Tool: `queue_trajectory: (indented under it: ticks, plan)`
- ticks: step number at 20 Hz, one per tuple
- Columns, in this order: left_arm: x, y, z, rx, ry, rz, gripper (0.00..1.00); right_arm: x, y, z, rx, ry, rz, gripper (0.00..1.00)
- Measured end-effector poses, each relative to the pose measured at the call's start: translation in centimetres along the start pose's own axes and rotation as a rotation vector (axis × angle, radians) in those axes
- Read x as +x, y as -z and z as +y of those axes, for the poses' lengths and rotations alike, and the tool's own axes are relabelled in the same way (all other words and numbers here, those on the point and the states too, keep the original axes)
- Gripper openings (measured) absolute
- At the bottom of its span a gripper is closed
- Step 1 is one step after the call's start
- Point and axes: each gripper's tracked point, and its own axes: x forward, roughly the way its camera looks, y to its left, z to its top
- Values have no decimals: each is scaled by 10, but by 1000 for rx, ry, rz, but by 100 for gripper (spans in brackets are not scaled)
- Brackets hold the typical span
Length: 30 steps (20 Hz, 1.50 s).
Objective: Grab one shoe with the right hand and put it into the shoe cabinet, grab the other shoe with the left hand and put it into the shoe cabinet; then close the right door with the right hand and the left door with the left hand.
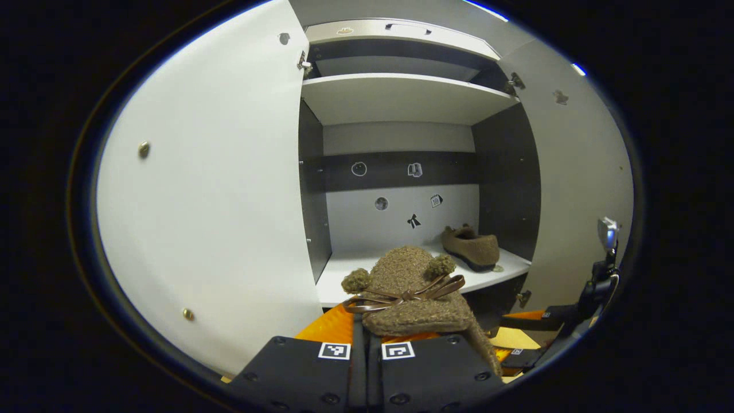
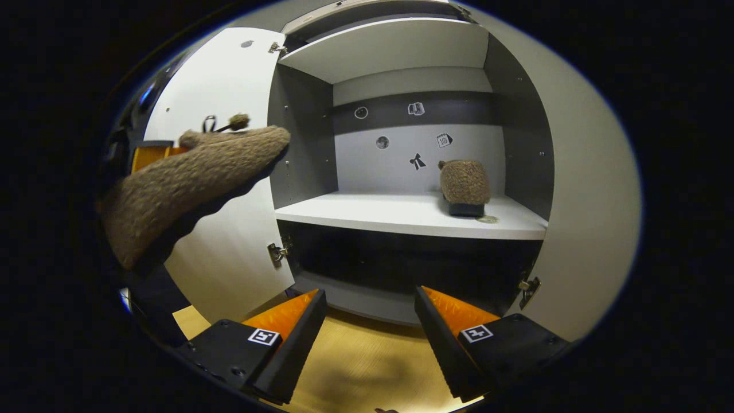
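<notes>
A: Where do the 2 shoes stand?

B: 1 brown fuzzy shoe (image 2: 464, 186) already sits on the cabinet shelf (image 2: 401, 215), toward the right of the compartment, in the centre right of the right gripper view. The other shoe (image 1: 410, 292) is pinched in the left gripper (image 1: 366, 344), low in the centre of the left gripper view, its bow and 2 pompoms facing the camera.

A: So the left tongs are closed on it?

B: Yes, both fingers are drawn narrow with the shoe's edge caught between them. In the right gripper view the same shoe hangs in the upper left, toe pointing toward the opening, which suits sliding it in nose first.

A: And the right gripper (image 2: 371, 338)?

B: Spread wide with nothing in it, at the bottom of its view and aimed at the dark space under the shelf. I judge it is held back so the left has room.

A: The doors?

B: The left door (image 1: 218, 189) and the right door (image 1: 579, 172) both stand swung open, flanking the compartment. The free stretch of shelf lies left of the placed shoe, so that looks like the likely landing spot. Closing is not yet begun.
</notes>
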Motion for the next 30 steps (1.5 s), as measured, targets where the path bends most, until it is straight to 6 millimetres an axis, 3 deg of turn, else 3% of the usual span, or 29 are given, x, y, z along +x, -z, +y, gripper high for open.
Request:
queue_trajectory:
  ticks: [9,13,18,24,26,27,30]
  plan:
    - [130,-66,-12,-1,17,-52,5,4,-17,-21,-4,-35,-39,99]
    - [196,-67,-10,-67,29,-8,6,5,-19,-22,-46,-46,-48,99]
    - [258,-42,-14,54,13,85,8,8,-17,-29,-88,-52,-41,99]
    - [301,-10,-33,80,46,152,13,9,-12,-39,-79,-37,-19,99]
    - [307,-1,-33,71,39,170,15,10,-11,-39,-75,-38,-14,99]
    - [309,3,-32,76,37,182,21,10,-10,-39,-76,-39,-12,99]
    - [309,0,-38,63,60,170,29,8,-9,-38,-85,-39,-9,99]
